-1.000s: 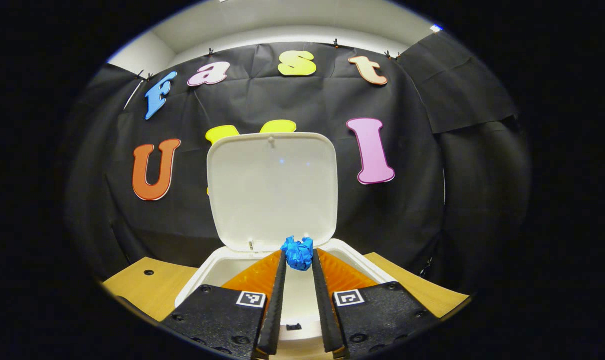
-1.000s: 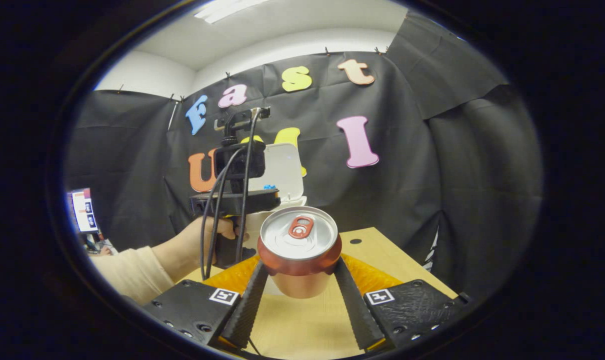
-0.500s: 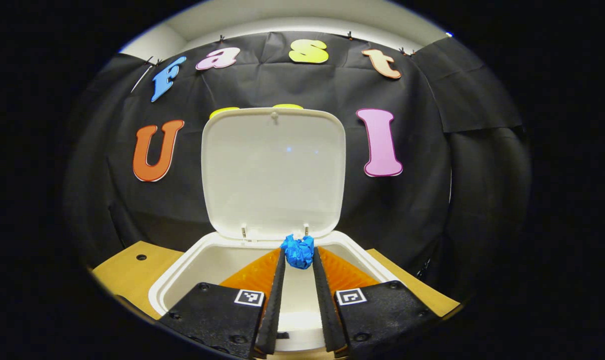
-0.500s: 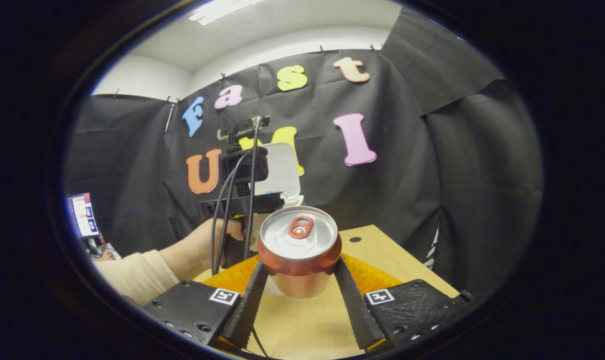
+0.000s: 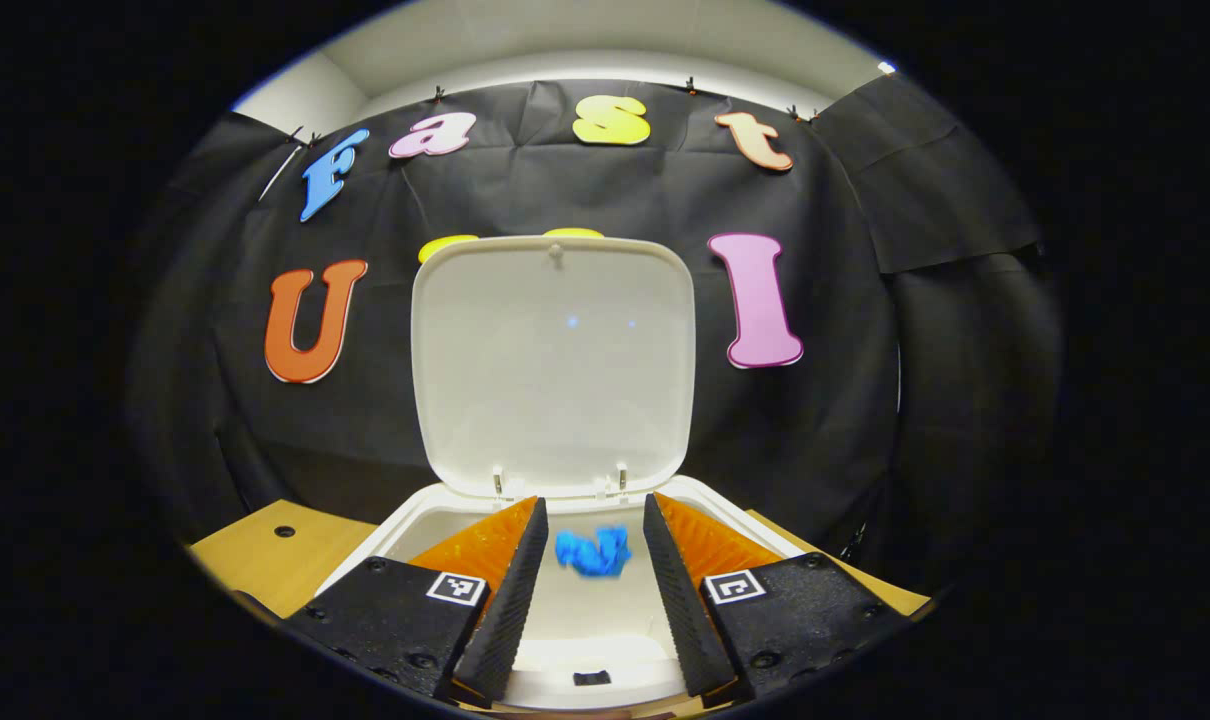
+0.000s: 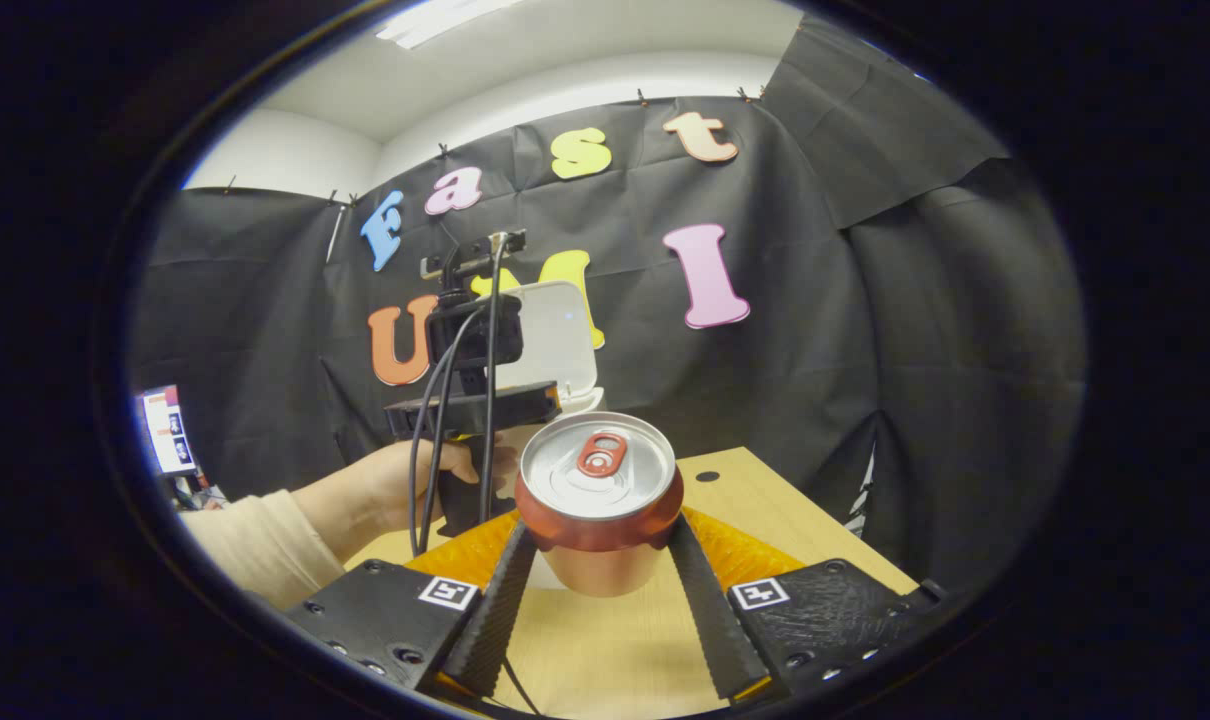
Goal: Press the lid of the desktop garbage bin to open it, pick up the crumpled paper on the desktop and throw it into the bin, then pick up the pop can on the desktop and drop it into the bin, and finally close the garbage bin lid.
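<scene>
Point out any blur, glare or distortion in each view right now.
Left gripper view: the blue crumpled paper is motion-smeared between the spread fingers over the open bin, everything else is sharp; two faint light spots glint on the lid. Right gripper view: sharp, soft sheen on the pop can top; fisheye bends the tabletop edges.

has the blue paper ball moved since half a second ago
Yes. The crumpled paper was pinched between the left gripper fingertips, level with the lid hinges. Now the fingers are spread and it sits lower, blurred, dropping into the bin.
</scene>
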The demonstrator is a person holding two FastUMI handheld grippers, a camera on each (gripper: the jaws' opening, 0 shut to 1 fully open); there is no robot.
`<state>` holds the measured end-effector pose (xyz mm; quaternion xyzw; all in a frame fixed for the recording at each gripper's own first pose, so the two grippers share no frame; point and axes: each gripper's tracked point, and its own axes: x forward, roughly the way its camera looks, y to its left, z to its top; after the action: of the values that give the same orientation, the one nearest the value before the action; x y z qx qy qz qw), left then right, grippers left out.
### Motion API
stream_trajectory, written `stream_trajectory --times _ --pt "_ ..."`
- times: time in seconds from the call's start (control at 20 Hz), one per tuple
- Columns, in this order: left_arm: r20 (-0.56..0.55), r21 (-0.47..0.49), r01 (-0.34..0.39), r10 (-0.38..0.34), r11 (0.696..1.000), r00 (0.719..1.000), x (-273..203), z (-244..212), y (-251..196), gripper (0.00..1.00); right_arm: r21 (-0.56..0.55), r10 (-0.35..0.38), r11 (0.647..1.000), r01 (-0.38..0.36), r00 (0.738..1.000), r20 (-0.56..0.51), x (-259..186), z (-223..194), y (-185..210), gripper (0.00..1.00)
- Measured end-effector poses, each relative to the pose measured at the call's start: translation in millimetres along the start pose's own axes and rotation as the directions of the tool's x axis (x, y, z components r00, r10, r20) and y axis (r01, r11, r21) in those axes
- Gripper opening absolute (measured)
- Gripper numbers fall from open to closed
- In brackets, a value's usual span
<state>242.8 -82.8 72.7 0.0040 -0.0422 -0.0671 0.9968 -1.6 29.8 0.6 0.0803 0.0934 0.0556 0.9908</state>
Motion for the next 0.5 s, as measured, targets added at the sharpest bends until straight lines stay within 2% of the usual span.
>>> stream_trajectory --times 0.05,0.1,0.15,0.2,0.35,0.4,0.5 --pt "0.010 -0.001 0.005 -0.005 1.000 1.000 -3.7 1.4 2.3 0.66 -0.004 -0.001 1.000 0.001 1.000 -0.001 1.1 -0.7 0.6 0.77" --pt "0.010 0.000 0.010 -0.010 1.000 1.000 -4.5 0.4 3.1 0.89 -0.008 0.000 1.000 0.000 1.000 -0.002 2.3 -1.6 1.8 0.77" --pt "0.001 0.000 0.019 -0.019 1.000 1.000 -6.3 -1.9 4.0 0.90 -0.012 0.001 1.000 -0.001 1.000 -0.005 3.0 -3.4 2.9 0.76" --pt "-0.001 -0.002 0.029 -0.029 1.000 1.000 -9.4 -2.3 2.6 0.96 -0.017 0.002 1.000 -0.002 1.000 -0.009 4.1 -5.1 4.0 0.77" --pt "0.008 -0.012 0.005 -0.005 1.000 1.000 -21.9 0.3 12.0 0.97 -0.024 -0.006 1.000 0.005 1.000 -0.019 7.9 -9.7 6.2 0.77" --pt "0.010 0.008 0.016 -0.017 1.000 1.000 -27.9 1.0 11.1 0.97 -0.029 -0.014 0.999 0.013 1.000 -0.016 8.9 -9.6 5.9 0.77" --pt "0.049 0.075 -0.013 0.010 0.997 0.999 -50.0 8.3 16.6 0.98 -0.043 -0.039 0.998 0.039 0.999 -0.003 11.0 -9.5 5.2 0.77"
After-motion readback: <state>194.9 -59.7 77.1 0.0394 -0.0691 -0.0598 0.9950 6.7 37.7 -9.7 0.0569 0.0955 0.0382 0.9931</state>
